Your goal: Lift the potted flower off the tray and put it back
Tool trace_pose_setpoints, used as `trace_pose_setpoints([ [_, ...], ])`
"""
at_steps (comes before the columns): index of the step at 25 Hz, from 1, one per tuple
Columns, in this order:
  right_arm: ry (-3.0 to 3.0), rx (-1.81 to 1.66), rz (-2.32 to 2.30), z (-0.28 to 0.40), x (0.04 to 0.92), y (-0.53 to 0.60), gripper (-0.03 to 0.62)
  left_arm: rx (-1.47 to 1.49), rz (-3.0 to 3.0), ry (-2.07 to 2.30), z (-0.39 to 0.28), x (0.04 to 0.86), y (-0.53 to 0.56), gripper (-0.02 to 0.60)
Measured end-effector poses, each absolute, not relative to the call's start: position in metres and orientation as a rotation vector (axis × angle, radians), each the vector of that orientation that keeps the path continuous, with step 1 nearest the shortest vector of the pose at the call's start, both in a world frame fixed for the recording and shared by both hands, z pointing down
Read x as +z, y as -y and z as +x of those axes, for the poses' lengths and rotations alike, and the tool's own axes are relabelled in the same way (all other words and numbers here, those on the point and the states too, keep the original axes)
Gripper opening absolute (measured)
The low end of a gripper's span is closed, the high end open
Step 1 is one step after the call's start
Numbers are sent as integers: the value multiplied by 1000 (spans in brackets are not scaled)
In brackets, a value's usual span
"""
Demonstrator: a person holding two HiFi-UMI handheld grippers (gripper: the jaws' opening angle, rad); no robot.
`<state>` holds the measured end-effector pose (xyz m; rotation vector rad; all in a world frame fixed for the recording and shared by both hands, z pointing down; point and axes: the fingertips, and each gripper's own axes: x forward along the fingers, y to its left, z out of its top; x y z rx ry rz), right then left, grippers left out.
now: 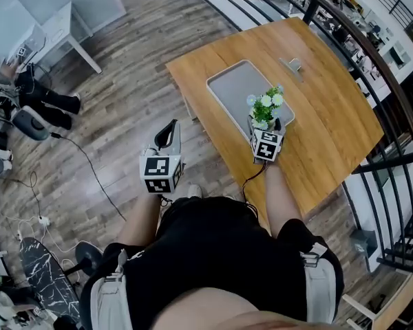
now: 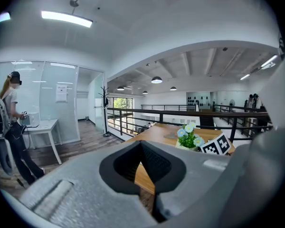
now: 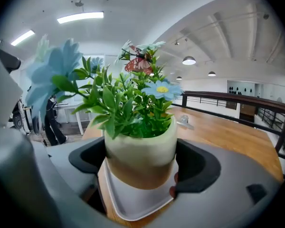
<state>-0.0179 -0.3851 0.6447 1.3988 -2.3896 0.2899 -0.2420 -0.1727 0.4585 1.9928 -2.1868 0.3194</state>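
the right gripper [image 3: 142, 164] clamps the potted flower [image 3: 140, 144] by its pale pot wall, over the near corner of the tray [image 1: 237, 84]. it looks light, rigid and smooth: hold the wall, not the soft leaves. the left gripper [image 2: 143, 167] is closed, empty.

Support surface: wooden table [image 1: 330, 108], light-brown top, rectangular, standing on a plank floor [image 1: 138, 60] beside a dark railing.

Directly on the top – two items:
1. Grey tray [image 1: 237, 88], rounded corners, raised rim, its long sides roughly parallel to the table's edges and nearer the left edge in the head view.
2. Small grey metal piece [image 1: 294, 65] (too small to identify), beyond the tray's far end and clear of it.

The potted flower [image 1: 265, 108] is over the tray's near right corner – whether its base touches the tray floor cannot be told from either view.
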Motion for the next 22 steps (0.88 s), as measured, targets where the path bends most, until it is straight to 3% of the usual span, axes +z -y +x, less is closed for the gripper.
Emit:
trace_pose_setpoints([
  [22,2265,410,1348,-11,735,369,460,330,2002,2180,-254,461,174,15],
])
